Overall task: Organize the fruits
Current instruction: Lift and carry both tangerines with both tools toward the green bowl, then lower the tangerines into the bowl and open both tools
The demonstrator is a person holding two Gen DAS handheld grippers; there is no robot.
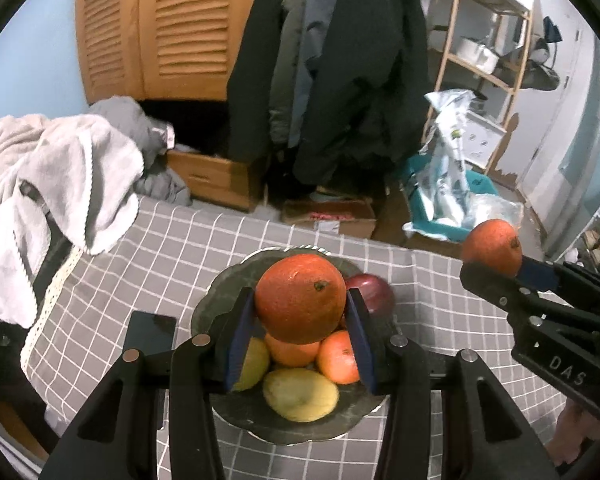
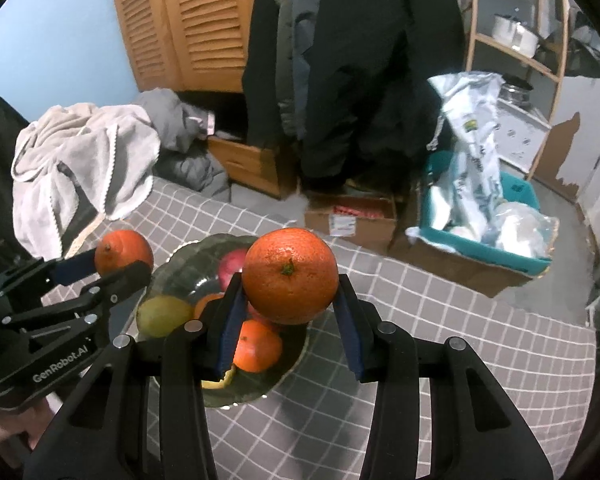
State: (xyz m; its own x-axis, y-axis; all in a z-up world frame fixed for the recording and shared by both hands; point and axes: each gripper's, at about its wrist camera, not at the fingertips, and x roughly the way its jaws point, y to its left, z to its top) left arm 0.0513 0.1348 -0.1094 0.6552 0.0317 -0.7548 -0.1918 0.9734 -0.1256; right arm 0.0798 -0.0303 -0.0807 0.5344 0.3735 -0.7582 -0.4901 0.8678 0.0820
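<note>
Two claws, left claw [image 1: 300,320], right claw [image 2: 290,312], two held oranges [image 1: 300,298]

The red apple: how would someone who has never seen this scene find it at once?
Start at the grey checked tablecloth and find the dark scalloped bowl of fruit in its middle. The red apple sits at the bowl's far right edge in the left wrist view. It is the only dark red fruit; its neighbours are orange or yellow.

The held orange [image 1: 300,298] hides part of the red apple [image 1: 374,290] and bowl [image 1: 220,288].
</note>
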